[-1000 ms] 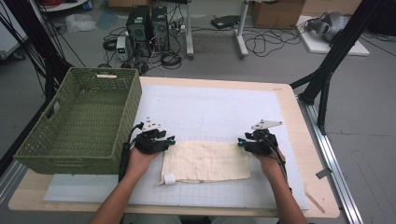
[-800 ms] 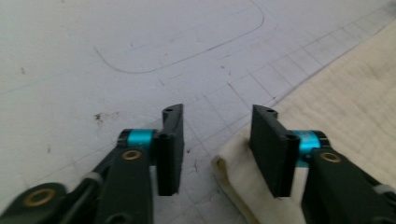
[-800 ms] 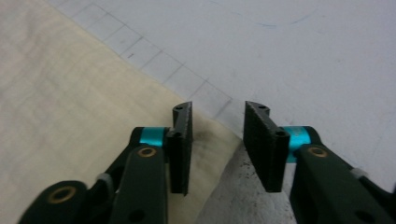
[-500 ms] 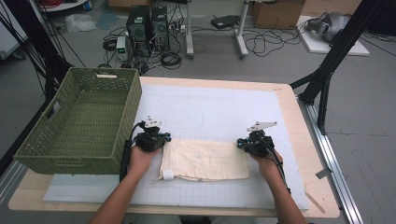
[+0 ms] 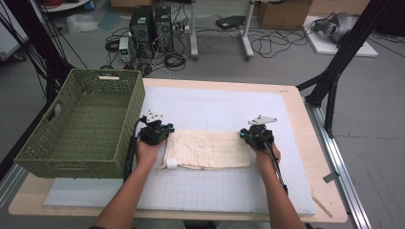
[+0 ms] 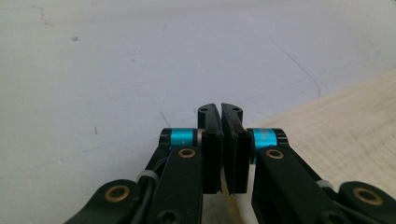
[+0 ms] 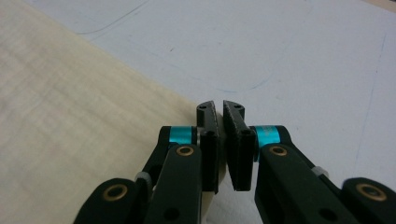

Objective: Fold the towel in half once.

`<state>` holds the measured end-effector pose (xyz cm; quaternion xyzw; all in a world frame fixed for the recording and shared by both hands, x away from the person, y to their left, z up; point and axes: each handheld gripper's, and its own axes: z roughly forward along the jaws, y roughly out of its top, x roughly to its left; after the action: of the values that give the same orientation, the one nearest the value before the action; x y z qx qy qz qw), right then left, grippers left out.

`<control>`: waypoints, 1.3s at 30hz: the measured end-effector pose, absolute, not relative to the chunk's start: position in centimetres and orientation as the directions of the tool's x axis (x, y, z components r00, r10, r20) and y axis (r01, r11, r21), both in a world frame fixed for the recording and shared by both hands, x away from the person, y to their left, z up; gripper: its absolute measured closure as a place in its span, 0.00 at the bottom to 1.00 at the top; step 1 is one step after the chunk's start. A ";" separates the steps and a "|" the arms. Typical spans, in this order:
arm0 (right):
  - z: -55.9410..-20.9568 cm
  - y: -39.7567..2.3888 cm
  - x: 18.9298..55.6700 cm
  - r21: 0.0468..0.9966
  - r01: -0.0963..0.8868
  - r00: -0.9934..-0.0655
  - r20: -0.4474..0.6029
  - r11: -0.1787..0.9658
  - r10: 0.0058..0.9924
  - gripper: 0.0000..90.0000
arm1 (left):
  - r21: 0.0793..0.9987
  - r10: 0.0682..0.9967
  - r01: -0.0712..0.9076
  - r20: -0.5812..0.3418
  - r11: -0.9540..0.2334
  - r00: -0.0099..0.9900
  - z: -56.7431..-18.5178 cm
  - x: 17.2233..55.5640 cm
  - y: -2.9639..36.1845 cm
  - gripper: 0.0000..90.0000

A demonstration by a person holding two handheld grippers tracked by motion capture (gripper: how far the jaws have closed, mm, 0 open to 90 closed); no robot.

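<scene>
A cream towel (image 5: 207,149) lies folded into a long strip across the middle of the high view, on the pale grid mat (image 5: 224,107) that covers the tabletop. The left tongs (image 5: 154,132) sit at the strip's left end and the right tongs (image 5: 256,135) at its right end. In the left gripper view the tongs (image 6: 221,111) are clenched, with a sliver of cream cloth (image 6: 327,135) caught low between the jaws; in the right gripper view the tongs (image 7: 219,108) are likewise pinched on the cloth edge (image 7: 70,112).

The step in hand looks like folding: both ends gripped, ready for another fold. The next move probably calls for lifting one end and carrying it over to the other while keeping the edges lined up, before the towel goes into the green woven basket (image 5: 81,125) at the left of the frame.

How much cloth each pinch holds is hard to make out, since the jaws hide the contact. The layers under the strip are hidden too.
</scene>
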<state>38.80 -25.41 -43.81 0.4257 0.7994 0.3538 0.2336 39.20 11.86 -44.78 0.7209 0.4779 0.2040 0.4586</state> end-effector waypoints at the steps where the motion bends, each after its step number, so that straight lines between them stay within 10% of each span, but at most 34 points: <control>1: -43.9 -25.3 38.9 0.763 0.519 -0.525 -0.071 0.385 0.848 0.95 | 0.858 0.878 0.500 -0.144 -0.120 0.457 -44.9 39.3 11.9 0.96; 8: -44.7 -24.8 39.9 0.749 0.542 -0.486 -0.090 0.381 0.869 0.93 | 0.837 0.896 0.537 -0.156 -0.104 0.416 -44.9 39.7 12.0 0.83; 15: -43.4 -25.7 39.0 0.783 0.527 -0.446 -0.075 0.330 0.892 0.61 | 0.846 0.874 0.520 -0.159 -0.119 0.458 -43.9 38.2 12.7 0.69; 26: -42.1 -26.1 34.2 0.785 0.451 -0.596 -0.088 0.424 0.798 0.58 | 0.834 0.780 0.511 -0.174 -0.207 0.602 -43.0 34.0 11.8 0.77; 39: -44.5 -27.2 31.1 0.733 0.490 -0.644 -0.060 0.472 0.762 0.77 | 0.793 0.777 0.552 -0.169 -0.258 0.606 -45.2 31.2 11.9 0.85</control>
<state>31.09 -27.22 -44.46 0.3746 0.8358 0.3516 0.1934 31.21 11.91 -45.16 0.7826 0.4247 0.1287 0.4367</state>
